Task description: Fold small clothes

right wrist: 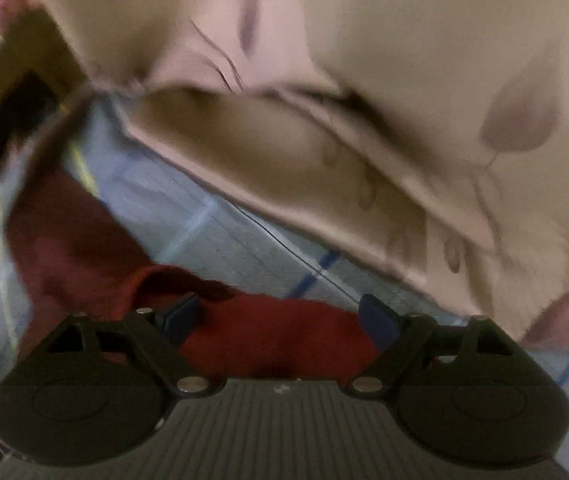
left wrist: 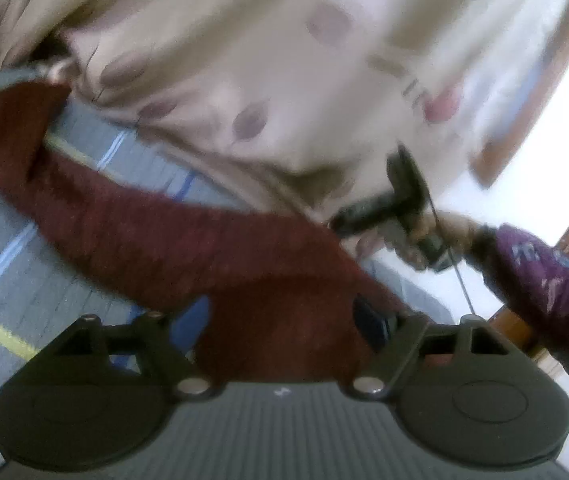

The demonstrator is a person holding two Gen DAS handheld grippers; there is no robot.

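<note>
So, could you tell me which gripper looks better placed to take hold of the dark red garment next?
Probably the left gripper: its open jaws straddle the broad body of the dark red garment. The right gripper, also open, straddles only a narrower end of it.

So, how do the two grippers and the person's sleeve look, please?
Both the left gripper and the right gripper have a dark grey ribbed body with round black discs, black link arms with silver screws, and blue pads on the fingers. The sleeve is purple with a light pattern. A thin cable hangs beside it.
</note>
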